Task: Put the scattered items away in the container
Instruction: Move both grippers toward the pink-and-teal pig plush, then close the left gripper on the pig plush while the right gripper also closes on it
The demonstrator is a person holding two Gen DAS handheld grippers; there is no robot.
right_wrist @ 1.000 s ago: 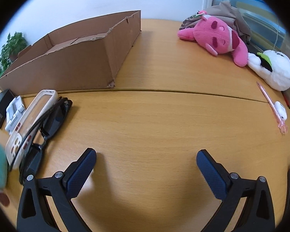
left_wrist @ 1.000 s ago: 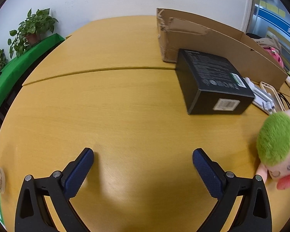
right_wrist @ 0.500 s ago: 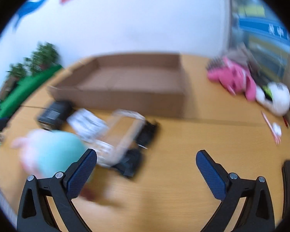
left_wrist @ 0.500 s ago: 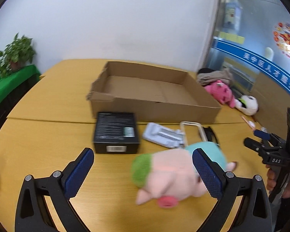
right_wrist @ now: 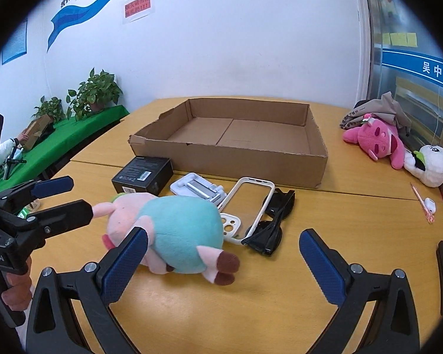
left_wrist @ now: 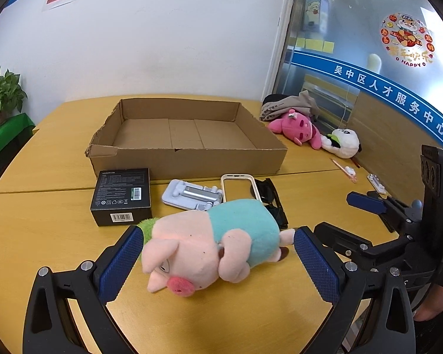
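A pig plush (left_wrist: 209, 244) in a teal shirt lies on the wooden table (left_wrist: 44, 236). My left gripper (left_wrist: 218, 262) is open with the plush between its fingers, apart from both pads. My right gripper (right_wrist: 223, 262) is open and empty just right of the plush (right_wrist: 177, 230). Behind lie a black box (left_wrist: 121, 196), a grey phone stand (left_wrist: 192, 196), a white phone case (left_wrist: 239, 187) and black sunglasses (left_wrist: 270, 199). The open cardboard box (left_wrist: 180, 135) stands behind them, with nothing in it.
A pink plush (left_wrist: 298, 126), a panda plush (left_wrist: 342, 143) and a grey cloth (left_wrist: 289, 104) lie at the far right. A pink pen (right_wrist: 422, 203) and small white items lie near the right edge. Potted plants (right_wrist: 94, 91) stand on a green surface at left.
Both grippers have risen and tilted up from looking down at the table. The left one has come around the pig plush; the right one now faces the plush and the items.
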